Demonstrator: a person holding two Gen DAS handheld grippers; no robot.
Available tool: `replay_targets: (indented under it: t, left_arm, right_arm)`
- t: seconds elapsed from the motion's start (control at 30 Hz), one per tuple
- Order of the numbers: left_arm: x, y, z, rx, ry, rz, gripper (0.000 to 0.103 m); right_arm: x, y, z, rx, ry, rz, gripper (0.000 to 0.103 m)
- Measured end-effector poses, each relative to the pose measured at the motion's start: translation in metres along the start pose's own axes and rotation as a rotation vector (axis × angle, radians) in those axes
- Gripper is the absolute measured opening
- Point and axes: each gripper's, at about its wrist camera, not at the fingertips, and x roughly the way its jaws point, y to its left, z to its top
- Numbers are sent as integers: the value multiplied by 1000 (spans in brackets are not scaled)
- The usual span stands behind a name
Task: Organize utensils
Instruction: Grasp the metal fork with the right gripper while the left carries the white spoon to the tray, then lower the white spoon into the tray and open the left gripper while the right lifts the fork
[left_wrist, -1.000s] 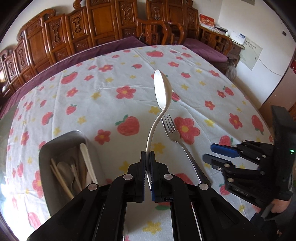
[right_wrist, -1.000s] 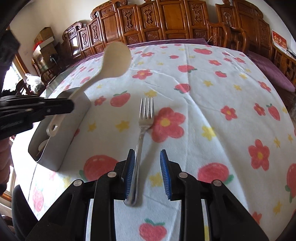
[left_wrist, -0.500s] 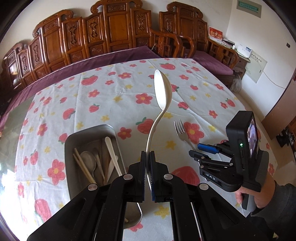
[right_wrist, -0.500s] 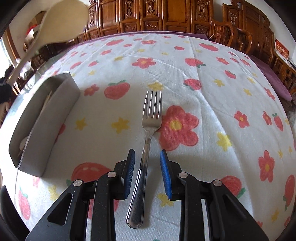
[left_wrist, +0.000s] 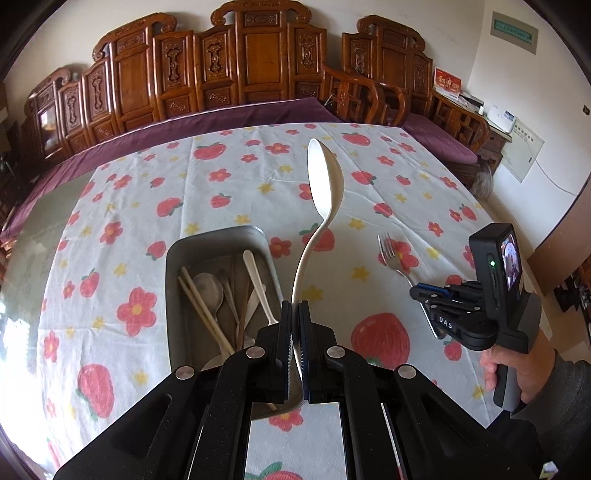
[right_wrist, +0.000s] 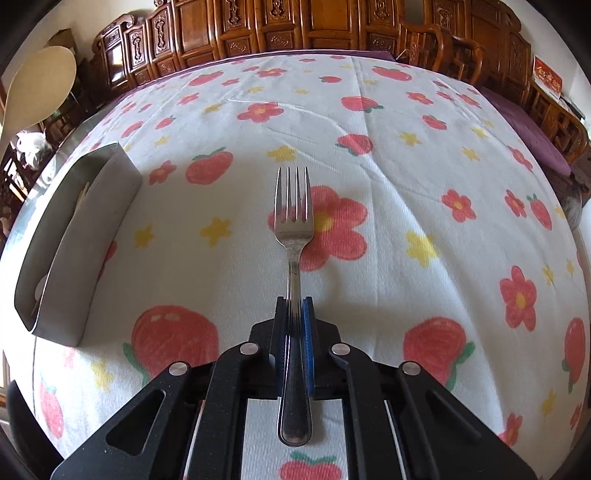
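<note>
My left gripper (left_wrist: 294, 314) is shut on the handle of a white spoon (left_wrist: 325, 184) and holds it upright in the air, above the near right part of a grey metal tray (left_wrist: 173, 258). The tray holds several utensils, among them chopsticks and spoons. My right gripper (right_wrist: 294, 306) is shut on the handle of a steel fork (right_wrist: 293, 206) that lies on the tablecloth, tines pointing away. The right gripper (left_wrist: 424, 290) and the fork (left_wrist: 391, 254) also show in the left wrist view, right of the tray. The spoon bowl (right_wrist: 40, 85) shows at the top left of the right wrist view.
The table carries a white cloth (left_wrist: 122, 206) printed with strawberries and flowers. The tray (right_wrist: 74, 236) stands left of the fork. Carved wooden chairs (left_wrist: 258, 66) and a purple cushion line the far side. A wall and low cabinet are at the right.
My right gripper has closed on the fork handle; it was open around it before. My left gripper has risen and moved left with the spoon, so the tray now lies under it.
</note>
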Motion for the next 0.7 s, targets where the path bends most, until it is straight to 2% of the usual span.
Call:
replay_targets:
  t: [0.4,0.7]
  left_arm:
    - [-7,24,-19,-46,8,35,3]
    - [19,50,-29,-99,65,80,3]
  right_arm:
    - [-36,-2,-25,-16,-47,8,9]
    - [-66,18,-27,-61,-98,63,9]
